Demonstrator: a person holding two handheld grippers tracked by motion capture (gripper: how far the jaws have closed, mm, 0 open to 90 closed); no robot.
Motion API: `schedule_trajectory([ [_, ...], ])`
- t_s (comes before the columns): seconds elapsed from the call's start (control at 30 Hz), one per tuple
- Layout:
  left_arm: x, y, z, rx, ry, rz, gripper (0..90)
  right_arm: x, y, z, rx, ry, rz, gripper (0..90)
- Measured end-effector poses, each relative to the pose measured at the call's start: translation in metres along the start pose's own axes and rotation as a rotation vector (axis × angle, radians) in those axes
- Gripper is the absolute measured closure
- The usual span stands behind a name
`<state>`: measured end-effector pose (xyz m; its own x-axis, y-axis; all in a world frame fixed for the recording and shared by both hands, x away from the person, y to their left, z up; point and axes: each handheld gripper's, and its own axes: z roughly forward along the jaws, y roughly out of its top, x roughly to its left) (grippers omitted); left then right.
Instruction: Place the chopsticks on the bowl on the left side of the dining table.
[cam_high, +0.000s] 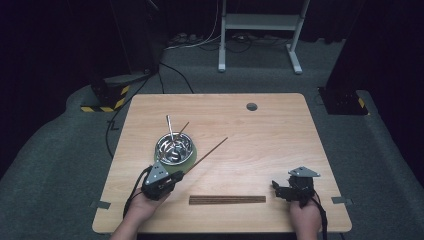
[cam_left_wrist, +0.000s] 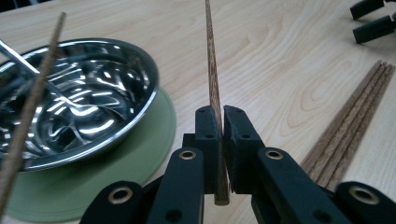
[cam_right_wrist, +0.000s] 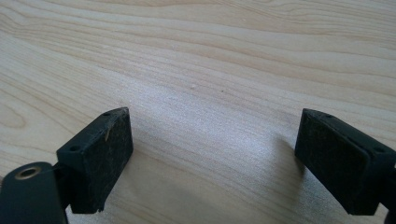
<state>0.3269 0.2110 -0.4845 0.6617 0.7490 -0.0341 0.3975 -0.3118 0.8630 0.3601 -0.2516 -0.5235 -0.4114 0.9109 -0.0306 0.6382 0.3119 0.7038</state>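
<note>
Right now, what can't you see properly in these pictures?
- Bowl: its left part is cut off by the left gripper view's edge.
- Held chopstick: its tip runs off the top edge there.
- Chopstick pile: too small in the high view to count.
- Right hand-held gripper: its jaw tips are too small there.

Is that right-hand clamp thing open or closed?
Open: the right gripper has its jaws wide apart, with bare table between them.

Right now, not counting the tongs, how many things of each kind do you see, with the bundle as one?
Steel bowl: 1
Green mat: 1
Metal utensil: 1
Single wooden chopsticks: 2
Chopstick bundle: 1
Total: 6
</note>
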Motion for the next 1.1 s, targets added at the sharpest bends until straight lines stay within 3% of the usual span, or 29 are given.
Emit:
schedule_trajectory([
  [0.07,0.002,0.001,-0.002,0.005,0.005,0.014,84.4,0.000,0.000,0.000,0.001,0.000,0.000,10.8],
  [0.4,0.013,0.002,-0.013,-0.027,0.051,-0.013,84.4,0.000,0.000,0.000,0.000,0.000,0.000,10.8],
  [0.6,0.019,0.004,-0.019,-0.035,0.069,-0.009,84.4,0.000,0.000,0.000,0.000,0.000,0.000,10.8],
  [1.1,0.036,-0.002,-0.026,-0.036,0.149,-0.051,84.3,0.000,0.000,0.000,-0.001,0.001,0.000,10.8],
])
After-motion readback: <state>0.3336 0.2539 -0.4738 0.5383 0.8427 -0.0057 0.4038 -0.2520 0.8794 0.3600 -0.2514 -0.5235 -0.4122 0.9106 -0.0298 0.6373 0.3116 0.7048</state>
